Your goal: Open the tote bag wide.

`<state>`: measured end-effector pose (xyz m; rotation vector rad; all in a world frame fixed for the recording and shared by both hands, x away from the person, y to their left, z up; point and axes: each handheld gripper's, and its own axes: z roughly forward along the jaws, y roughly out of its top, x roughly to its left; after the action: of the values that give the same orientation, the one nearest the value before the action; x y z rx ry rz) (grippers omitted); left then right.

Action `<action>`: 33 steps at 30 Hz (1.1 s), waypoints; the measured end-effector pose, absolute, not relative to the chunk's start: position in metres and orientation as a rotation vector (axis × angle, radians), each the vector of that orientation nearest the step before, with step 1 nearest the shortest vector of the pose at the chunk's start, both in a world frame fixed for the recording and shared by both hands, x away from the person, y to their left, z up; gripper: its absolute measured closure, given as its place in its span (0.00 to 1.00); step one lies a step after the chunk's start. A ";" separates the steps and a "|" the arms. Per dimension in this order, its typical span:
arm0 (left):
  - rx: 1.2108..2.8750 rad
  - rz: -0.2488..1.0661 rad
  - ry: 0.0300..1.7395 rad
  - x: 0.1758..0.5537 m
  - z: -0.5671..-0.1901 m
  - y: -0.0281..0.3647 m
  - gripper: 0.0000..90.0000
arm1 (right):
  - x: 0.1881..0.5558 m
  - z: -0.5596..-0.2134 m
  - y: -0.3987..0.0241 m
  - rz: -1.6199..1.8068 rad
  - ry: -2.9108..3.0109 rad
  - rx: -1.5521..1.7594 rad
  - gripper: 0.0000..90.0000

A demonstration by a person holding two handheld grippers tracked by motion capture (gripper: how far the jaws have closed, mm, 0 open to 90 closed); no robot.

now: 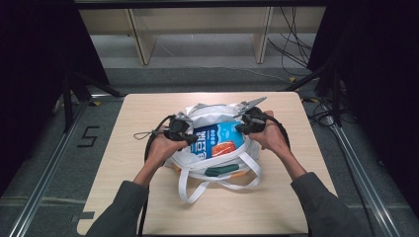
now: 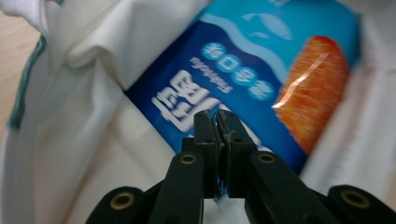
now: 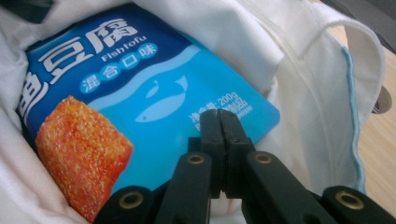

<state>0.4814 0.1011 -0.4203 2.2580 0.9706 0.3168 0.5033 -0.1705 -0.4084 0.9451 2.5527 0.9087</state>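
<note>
A white tote bag lies open in the middle of the wooden table. Inside it rests a blue fish tofu packet printed with an orange cube. My left gripper is shut on the packet's left edge, and in the left gripper view its jaws pinch the blue packet against the bag lining. My right gripper is shut on the packet's right corner. In the right gripper view the closed gripper meets the packet where the bag's cloth folds around it.
The bag's white handles loop toward the table's near edge. A dark green item with an orange edge sits at the bag's front. Black posts and cables stand off both table sides, with a wooden shelf frame beyond.
</note>
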 end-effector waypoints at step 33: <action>2.427 0.463 0.955 0.471 -0.426 0.111 0.94 | 0.500 -0.424 -0.192 0.650 2.593 0.908 1.00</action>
<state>0.4708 0.1114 -0.4255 2.4267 0.9555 0.4627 0.5003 -0.1923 -0.4239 0.9085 2.5929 0.6502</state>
